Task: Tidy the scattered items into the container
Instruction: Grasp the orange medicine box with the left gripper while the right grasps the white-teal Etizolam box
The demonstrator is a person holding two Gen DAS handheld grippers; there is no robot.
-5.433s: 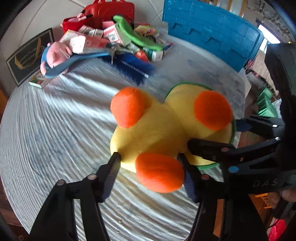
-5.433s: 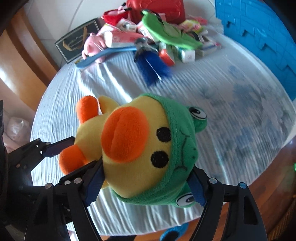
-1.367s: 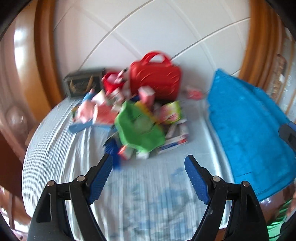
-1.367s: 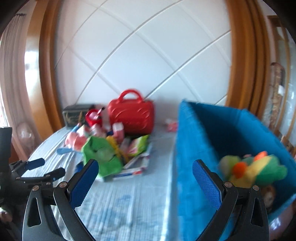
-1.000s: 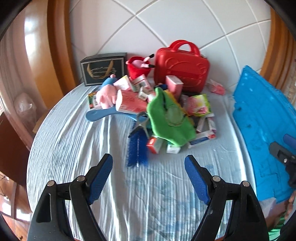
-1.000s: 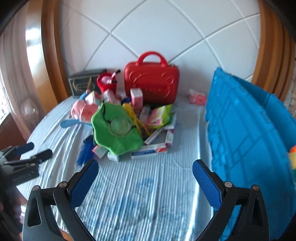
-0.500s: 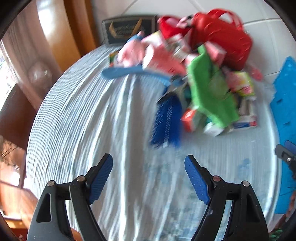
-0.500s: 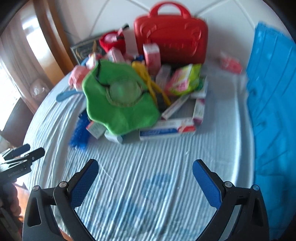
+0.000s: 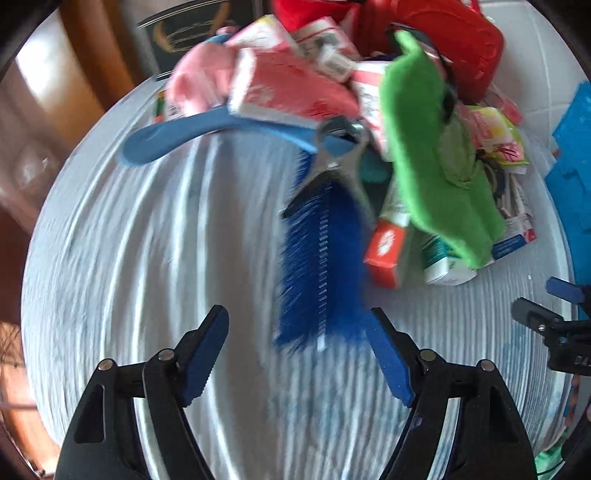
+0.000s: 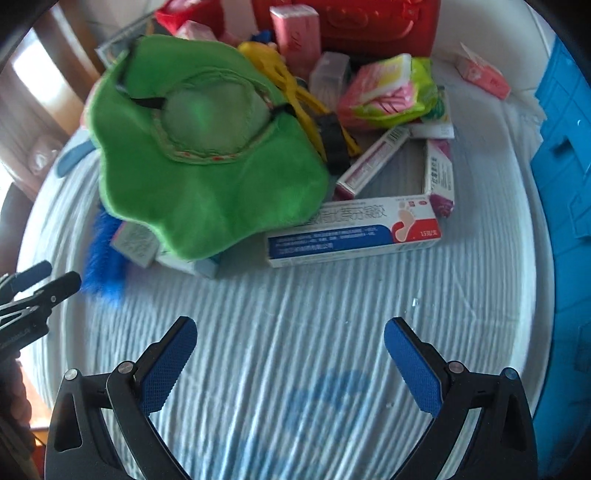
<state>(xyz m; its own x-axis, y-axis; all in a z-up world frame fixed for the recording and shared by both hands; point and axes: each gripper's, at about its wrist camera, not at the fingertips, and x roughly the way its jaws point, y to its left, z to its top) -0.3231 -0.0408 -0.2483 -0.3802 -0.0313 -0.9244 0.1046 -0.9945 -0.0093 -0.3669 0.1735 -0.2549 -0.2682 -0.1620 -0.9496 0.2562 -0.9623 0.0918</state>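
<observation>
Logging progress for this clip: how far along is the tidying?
Early. Nothing is in hand: the left gripper and right gripper are both open and empty above the tablecloth. Still left in the pile: blue brush, green plush, long white-and-blue box, red case. The blue crate's inside is unseen.

A round worktop point(image 10: 332, 332) under a white ribbed cloth carries a heap toward twelve o'clock: blue brush point(image 9: 321, 266), long blue-and-white box point(image 10: 354, 230), blue shoehorn point(image 9: 177, 134). The blue container point(image 10: 569, 177) stands at three o'clock.
</observation>
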